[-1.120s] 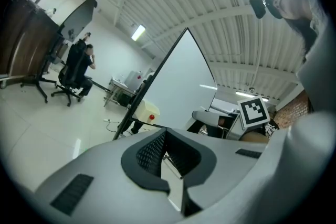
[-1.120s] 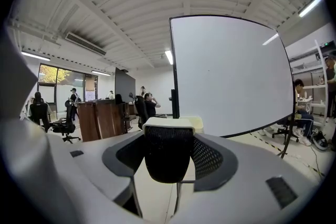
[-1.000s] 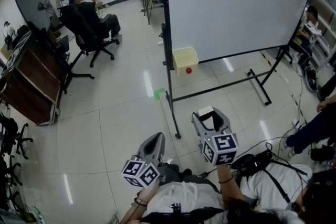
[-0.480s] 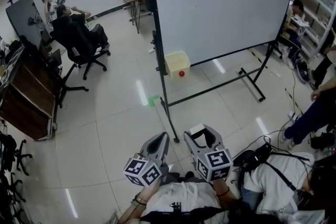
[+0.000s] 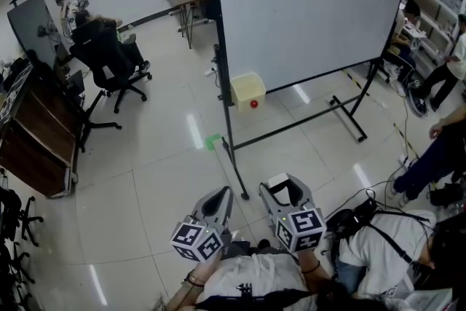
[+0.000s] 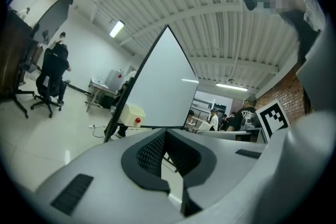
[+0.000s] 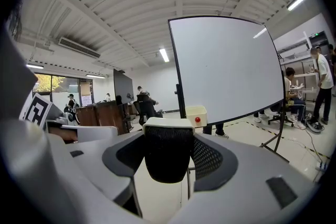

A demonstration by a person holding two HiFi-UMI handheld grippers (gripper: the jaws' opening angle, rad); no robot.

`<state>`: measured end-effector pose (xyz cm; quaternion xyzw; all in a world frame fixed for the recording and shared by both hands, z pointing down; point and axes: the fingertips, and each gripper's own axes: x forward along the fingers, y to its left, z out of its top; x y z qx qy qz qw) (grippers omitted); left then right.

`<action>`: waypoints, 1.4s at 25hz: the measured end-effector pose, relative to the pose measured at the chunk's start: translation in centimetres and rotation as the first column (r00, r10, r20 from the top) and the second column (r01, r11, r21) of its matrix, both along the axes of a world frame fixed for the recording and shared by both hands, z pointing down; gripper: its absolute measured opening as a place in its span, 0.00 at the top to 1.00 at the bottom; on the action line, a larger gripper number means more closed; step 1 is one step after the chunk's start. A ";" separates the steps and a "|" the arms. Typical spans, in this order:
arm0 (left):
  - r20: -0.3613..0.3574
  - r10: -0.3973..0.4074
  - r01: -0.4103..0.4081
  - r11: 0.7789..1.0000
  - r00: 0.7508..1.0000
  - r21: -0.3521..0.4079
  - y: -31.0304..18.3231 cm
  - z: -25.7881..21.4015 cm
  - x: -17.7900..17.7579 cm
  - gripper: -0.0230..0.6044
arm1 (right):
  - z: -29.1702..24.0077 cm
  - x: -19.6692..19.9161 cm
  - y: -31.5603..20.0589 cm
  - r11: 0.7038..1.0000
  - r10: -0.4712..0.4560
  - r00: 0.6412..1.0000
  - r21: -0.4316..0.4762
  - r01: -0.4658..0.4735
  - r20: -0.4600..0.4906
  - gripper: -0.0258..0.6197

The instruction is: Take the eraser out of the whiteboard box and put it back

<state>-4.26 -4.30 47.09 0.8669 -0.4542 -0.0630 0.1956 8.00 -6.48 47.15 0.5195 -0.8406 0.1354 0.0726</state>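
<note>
The whiteboard point(image 5: 306, 4) stands on its frame, and bare floor point(image 5: 160, 156) leaves open room up to it. The box point(image 5: 247, 89) hangs at its lower left edge, well apart from both grippers. The right gripper point(image 5: 285, 189) clamps the eraser point(image 7: 167, 157), likely for return. The left gripper point(image 5: 222, 193) is pinched narrow and carries nothing.

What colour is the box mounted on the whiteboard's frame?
The box is pale yellow, with a red dot on its front; it shows best in the head view.
</note>
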 end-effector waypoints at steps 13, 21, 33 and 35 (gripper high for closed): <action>-0.056 -0.040 0.042 0.999 0.998 0.021 -0.7 -0.7 -1.1 0.99 | -0.6 -0.4 -1.4 1.000 -0.006 1.000 0.010 0.006 -0.010 0.53; -0.063 -0.043 0.043 0.999 0.997 0.002 -1.5 -0.2 -3.1 0.99 | -1.4 -0.9 -3.2 0.999 0.023 1.000 0.029 -0.023 -0.007 0.53; -0.085 -0.057 0.053 0.997 0.995 -0.056 -2.2 2.0 -5.6 0.99 | -4.5 -1.1 -11.1 0.992 0.065 0.998 0.114 -0.062 -0.023 0.53; -0.085 -0.071 0.066 0.996 0.994 -0.057 -2.8 2.1 -6.1 0.99 | -5.5 -1.0 -13.2 0.988 0.070 0.997 0.138 -0.066 -0.022 0.53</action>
